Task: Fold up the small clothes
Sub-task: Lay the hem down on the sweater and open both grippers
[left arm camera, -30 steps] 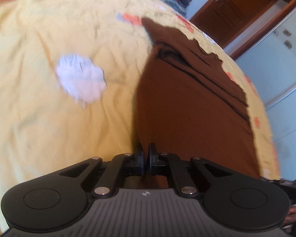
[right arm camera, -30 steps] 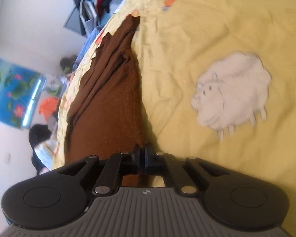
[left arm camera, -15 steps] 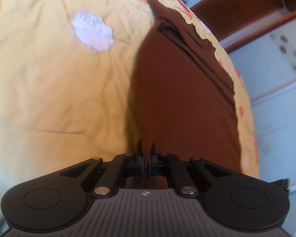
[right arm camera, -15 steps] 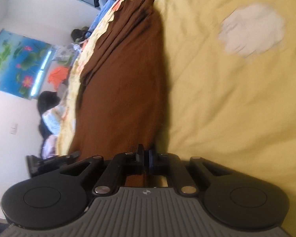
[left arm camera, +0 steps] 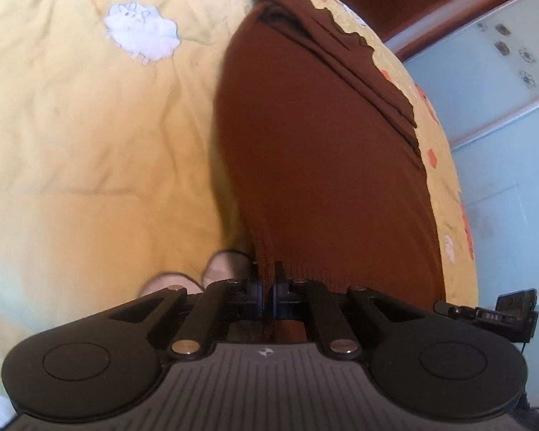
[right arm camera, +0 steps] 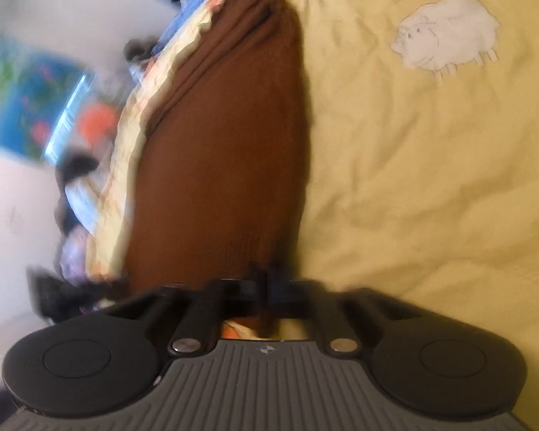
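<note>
**newfolder:** On the yellow bedspread (left arm camera: pixel 90 151) you've got the brown garment (left arm camera: pixel 323 151) stretched out lengthwise, right? How's that thing going to behave when you fold it?

**clothwrangler:** Yep, it lies along the side of the bed, far end bunched into pleats, near end lifted off the cover. Your left gripper (left arm camera: pixel 267 283) is clamped tight on one near corner, brown knit pinched right between the jaws. Your right gripper (right arm camera: pixel 269 280) is closed on the other near corner the same way, though that view is blurry so I'm going by the cloth running into the jaws.

**newfolder:** So heavy? Slippery?

**clothwrangler:** My guess is light and totally floppy. It looks like a fine ribbed knit, so it'll sag in the middle between your two hands and stretch a bit if you pull. Not fragile, not slick; the weave should give the pads plenty of bite.

**newfolder:** Where would you hold it?

**clothwrangler:** Exactly where you are, at the two hem corners, keeping them level and apart so the edge stays taut. Grab the middle and it'll just droop into a lump. Watch that pleated far end too; it'll likely drag wrinkles along. The bedspread is soft and creased near the sheep print (right arm camera: pixel 449 32), so it could ruck up under the cloth.
</note>
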`<state>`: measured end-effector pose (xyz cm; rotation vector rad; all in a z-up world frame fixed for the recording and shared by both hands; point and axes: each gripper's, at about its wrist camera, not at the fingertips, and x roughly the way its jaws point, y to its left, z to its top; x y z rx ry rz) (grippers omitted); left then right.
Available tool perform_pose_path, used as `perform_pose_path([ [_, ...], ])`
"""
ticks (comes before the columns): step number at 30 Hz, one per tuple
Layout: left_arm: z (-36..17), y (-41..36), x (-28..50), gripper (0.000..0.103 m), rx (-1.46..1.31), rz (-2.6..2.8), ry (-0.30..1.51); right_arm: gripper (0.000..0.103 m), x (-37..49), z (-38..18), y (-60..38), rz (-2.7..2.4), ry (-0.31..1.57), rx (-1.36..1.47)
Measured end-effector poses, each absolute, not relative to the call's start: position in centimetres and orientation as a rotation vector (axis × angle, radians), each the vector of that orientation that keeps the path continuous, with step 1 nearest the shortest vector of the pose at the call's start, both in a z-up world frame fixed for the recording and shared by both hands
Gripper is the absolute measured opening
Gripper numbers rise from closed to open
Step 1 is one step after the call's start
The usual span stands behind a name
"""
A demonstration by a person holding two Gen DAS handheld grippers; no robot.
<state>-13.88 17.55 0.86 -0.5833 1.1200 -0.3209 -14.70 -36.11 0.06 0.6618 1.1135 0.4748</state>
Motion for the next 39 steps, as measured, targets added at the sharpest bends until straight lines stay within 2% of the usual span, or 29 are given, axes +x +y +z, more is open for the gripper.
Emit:
perform_pose_path([
  [1, 1.5, 18.1, -13.5, 0.007, -0.547, -0.276, 1.105, 0.008, -14.5, 0.5, -36.3, 0.468, 1.12, 0.637],
  [2, 2.6, 18.6, -13.2, 0.008, -0.501, -0.231, 1.074, 0.02, -14.1, 1.3, -36.5, 0.438, 1.116, 0.606],
  [4, 5.3, 19.2, -12.3, 0.009, -0.423, -0.118, 0.949, 0.033, -13.2, 3.7, -37.1, 0.371, 1.019, 0.569],
  [5, 6.6, 18.9, -11.3, 0.009, -0.376, -0.082, 0.882, 0.052, -12.5, 4.9, -37.3, 0.347, 0.955, 0.555],
  [7, 8.8, 17.1, -8.9, 0.012, -0.299, -0.06, 0.752, 0.073, -9.9, 7.2, -36.3, 0.308, 0.825, 0.489],
  [8, 9.5, 15.8, -7.5, 0.017, -0.28, -0.066, 0.687, 0.077, -8.4, 7.9, -35.2, 0.295, 0.762, 0.431],
  [9, 9.8, 14.4, -6.0, 0.022, -0.265, -0.08, 0.632, 0.077, -6.6, 8.4, -33.8, 0.283, 0.705, 0.357],
  [11, 9.6, 11.1, -2.6, 0.051, -0.238, -0.082, 0.579, 0.077, -2.4, 8.5, -30.5, 0.252, 0.642, 0.234],
  [12, 9.2, 9.1, -0.8, 0.057, -0.213, -0.091, 0.563, 0.077, -0.1, 8.1, -28.8, 0.236, 0.638, 0.197],
  [15, 7.0, 3.2, 3.8, 0.059, -0.046, -0.085, 0.525, 0.076, 6.0, 6.2, -24.5, 0.225, 0.655, 0.125],
  [18, 3.3, 0.5, 8.2, 0.059, 0.052, -0.06, 0.627, 0.077, 10.2, 4.1, -21.4, 0.162, 0.719, 0.036],
  [19, 1.9, 0.4, 9.3, 0.059, 0.06, -0.056, 0.681, 0.079, 11.0, 3.2, -20.7, 0.133, 0.747, 0.028],
  [20, 0.8, 0.5, 9.8, 0.065, 0.058, -0.061, 0.692, 0.087, 11.2, 2.4, -20.2, 0.121, 0.753, 0.014],
  [22, -0.3, 2.3, 8.4, 0.069, 0.07, -0.095, 0.651, 0.094, 10.3, 1.5, -20.7, 0.12, 0.7, -0.053],
  [24, -0.4, 3.8, 7.4, 0.069, 0.062, -0.132, 0.646, 0.094, 9.3, 1.2, -22.7, 0.153, 0.678, 0.009],
  [27, -0.3, 5.0, 7.0, 0.071, 0.056, -0.158, 0.646, 0.095, 8.5, 1.0, -22.9, 0.174, 0.686, -0.072],
  [32, 0.7, 2.9, 4.1, 0.072, 0.147, -0.109, 0.655, 0.095, 7.4, 2.2, -21.3, 0.115, 0.703, -0.097],
  [33, 0.8, 2.6, 3.3, 0.073, 0.133, -0.135, 0.657, 0.096, 6.5, 2.6, -20.8, 0.129, 0.696, -0.078],
  [35, 0.1, 2.1, 2.2, 0.084, 0.138, -0.157, 0.673, 0.102, 5.0, 2.6, -19.5, 0.203, 0.697, -0.063],
  [37, -0.2, 2.6, 1.5, 0.084, 0.125, -0.149, 0.65, 0.103, 4.1, 1.4, -18.3, 0.211, 0.739, -0.12],
  [39, -0.3, 4.3, 1.7, 0.089, 0.072, -0.146, 0.679, 0.103, 2.8, 0.7, -19.3, 0.228, 0.701, -0.089],
])
